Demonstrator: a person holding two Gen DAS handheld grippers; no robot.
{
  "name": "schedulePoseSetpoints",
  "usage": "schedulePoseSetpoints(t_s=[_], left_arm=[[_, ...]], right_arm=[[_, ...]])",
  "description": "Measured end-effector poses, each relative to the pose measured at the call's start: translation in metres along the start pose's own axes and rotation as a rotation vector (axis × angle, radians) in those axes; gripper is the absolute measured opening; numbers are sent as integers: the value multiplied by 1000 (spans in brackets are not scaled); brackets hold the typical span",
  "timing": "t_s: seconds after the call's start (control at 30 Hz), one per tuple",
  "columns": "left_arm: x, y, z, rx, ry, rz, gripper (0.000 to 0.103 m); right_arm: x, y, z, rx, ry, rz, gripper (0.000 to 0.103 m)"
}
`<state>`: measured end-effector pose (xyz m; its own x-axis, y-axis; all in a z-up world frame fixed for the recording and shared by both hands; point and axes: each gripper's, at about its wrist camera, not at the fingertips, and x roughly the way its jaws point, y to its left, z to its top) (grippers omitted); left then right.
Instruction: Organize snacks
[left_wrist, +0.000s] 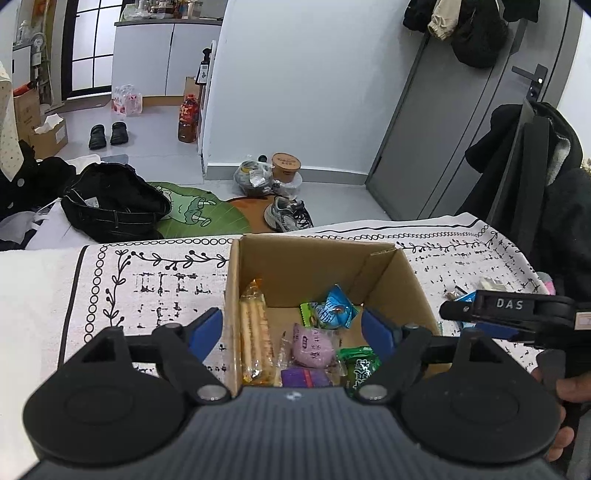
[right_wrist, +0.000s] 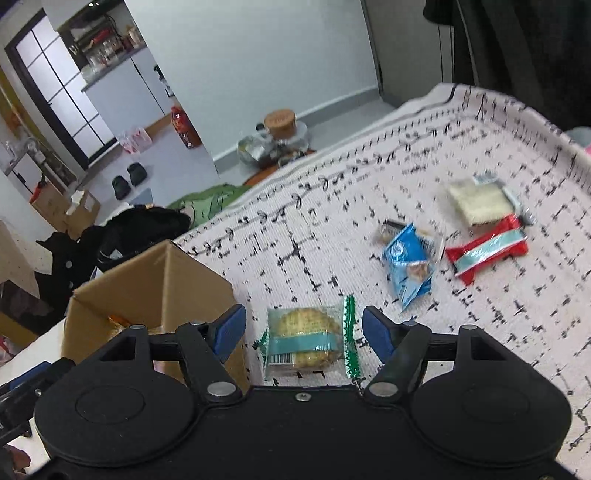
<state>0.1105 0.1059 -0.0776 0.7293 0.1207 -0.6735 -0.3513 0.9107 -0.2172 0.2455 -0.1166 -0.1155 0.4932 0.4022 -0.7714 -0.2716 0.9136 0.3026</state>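
The left gripper (left_wrist: 293, 326) hangs over the open cardboard box (left_wrist: 413, 295), its blue-padded jaws spread wide with nothing pressed between them; one finger sits outside the box's left wall, the other above its interior. Inside the box lie several wrapped snacks: a long pack of biscuit sticks (left_wrist: 256, 332) against the left wall, a blue packet (left_wrist: 334, 308), a pink-purple round one (left_wrist: 314, 345), a purple wrapper (left_wrist: 304, 376) and a green packet (left_wrist: 360, 365). The box stands on a white cloth with black printed patterns (left_wrist: 155, 291). The right gripper (right_wrist: 303, 328) is tilted down over this cloth just to the right of the box (right_wrist: 155, 280), its jaws standing apart on either side of a round biscuit in a clear wrapper with green edges (right_wrist: 308, 341), the pads not touching it. Further off on the cloth lie three more snacks close together (this part of the view is blurred): a blue packet (right_wrist: 410, 264), a red bar (right_wrist: 487, 251) and a pale square wafer pack (right_wrist: 480, 203). In the left wrist view the right gripper (left_wrist: 506, 314) reaches in from the right edge.
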Motion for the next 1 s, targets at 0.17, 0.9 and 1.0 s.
schedulePoseSetpoints(t_s=[0.17, 0.9, 1.0], left_arm=[[10, -1, 3, 4, -3, 22, 81], [24, -6, 8, -33, -7, 99, 81], [18, -4, 8, -30, -14, 99, 81]], right_arm=[[17, -4, -1, 16, 53, 1, 73], [28, -5, 5, -90, 121, -57, 47], [11, -8, 12, -69, 73, -43, 47]])
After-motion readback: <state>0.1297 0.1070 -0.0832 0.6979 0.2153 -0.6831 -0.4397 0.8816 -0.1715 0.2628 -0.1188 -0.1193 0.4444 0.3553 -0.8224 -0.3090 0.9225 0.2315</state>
